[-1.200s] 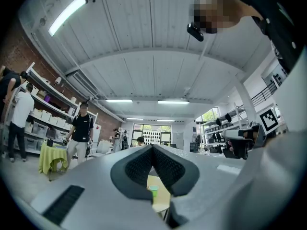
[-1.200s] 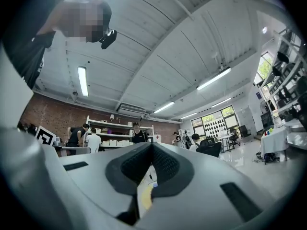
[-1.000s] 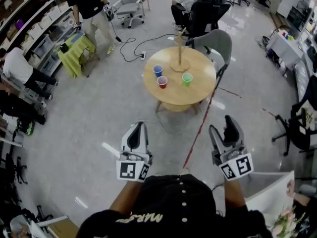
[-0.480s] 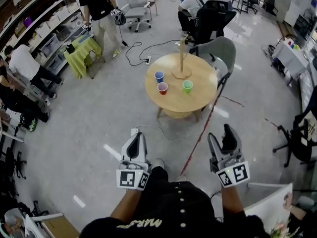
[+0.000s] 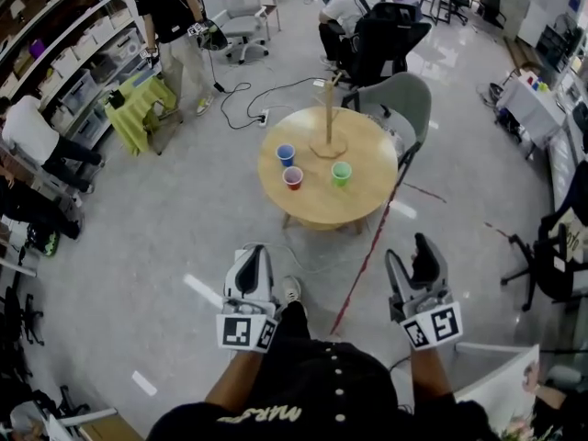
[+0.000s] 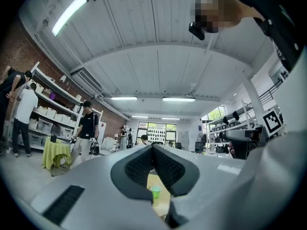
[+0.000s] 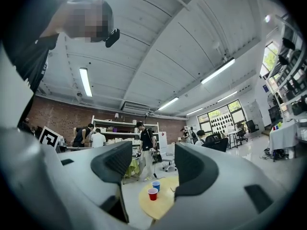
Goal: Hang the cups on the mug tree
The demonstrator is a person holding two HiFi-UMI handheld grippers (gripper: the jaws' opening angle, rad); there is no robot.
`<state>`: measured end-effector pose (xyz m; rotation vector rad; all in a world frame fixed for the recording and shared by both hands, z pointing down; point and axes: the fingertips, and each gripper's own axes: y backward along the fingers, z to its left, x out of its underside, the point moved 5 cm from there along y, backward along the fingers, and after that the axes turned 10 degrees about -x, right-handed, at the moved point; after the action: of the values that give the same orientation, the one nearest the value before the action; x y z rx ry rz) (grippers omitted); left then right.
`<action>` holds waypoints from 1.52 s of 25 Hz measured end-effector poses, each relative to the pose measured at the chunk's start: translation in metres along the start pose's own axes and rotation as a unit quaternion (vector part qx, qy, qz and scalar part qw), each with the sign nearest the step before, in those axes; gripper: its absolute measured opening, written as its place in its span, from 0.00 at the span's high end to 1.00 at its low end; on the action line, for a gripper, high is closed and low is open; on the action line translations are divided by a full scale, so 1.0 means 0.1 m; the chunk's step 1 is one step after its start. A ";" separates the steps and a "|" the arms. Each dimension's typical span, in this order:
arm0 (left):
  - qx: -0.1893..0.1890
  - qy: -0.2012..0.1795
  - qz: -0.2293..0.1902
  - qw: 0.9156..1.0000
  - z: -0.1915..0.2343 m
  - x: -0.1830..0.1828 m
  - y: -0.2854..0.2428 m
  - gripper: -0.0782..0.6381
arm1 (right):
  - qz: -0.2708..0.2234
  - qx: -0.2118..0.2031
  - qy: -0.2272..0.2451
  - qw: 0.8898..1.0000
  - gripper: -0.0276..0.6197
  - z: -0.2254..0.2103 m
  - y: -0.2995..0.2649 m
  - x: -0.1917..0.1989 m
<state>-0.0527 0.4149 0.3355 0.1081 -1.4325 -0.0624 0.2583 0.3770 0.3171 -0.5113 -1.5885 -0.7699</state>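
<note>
A round wooden table (image 5: 367, 196) stands ahead on the grey floor. On it are a blue cup (image 5: 286, 154), a red cup (image 5: 293, 177), a green cup (image 5: 341, 173) and a bare wooden mug tree (image 5: 328, 118). Both grippers hover well short of the table. My left gripper (image 5: 252, 254) is shut with its pads meeting and nothing between them; the green cup (image 6: 156, 191) shows under its tips (image 6: 153, 150). My right gripper (image 5: 413, 251) is open and empty, its jaws having just been opening. Between its pads (image 7: 146, 162) I see the red cup (image 7: 152, 193) and blue cup (image 7: 156, 185).
A grey chair (image 5: 404, 85) stands behind the table, and a seated person in a black chair (image 5: 372, 21) beyond it. A red line (image 5: 367, 255) crosses the floor. A cable and power strip (image 5: 264, 115) lie at the far left, beside a green-covered stand (image 5: 138, 99). People stand by shelving at left.
The table sits lower in the head view, nearer than before. A shoe now shows between the grippers. Both grippers hold about the same places in the view.
</note>
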 end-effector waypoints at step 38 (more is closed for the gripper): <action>0.055 0.014 -0.010 0.998 1.54 0.18 -3.13 0.90 | 0.008 0.078 0.036 0.996 0.55 -1.32 -2.78 0.43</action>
<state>-0.1956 0.0960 0.3389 0.2140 -1.4067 0.0020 0.1454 0.0875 0.3119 -0.3784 -1.5603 -0.6383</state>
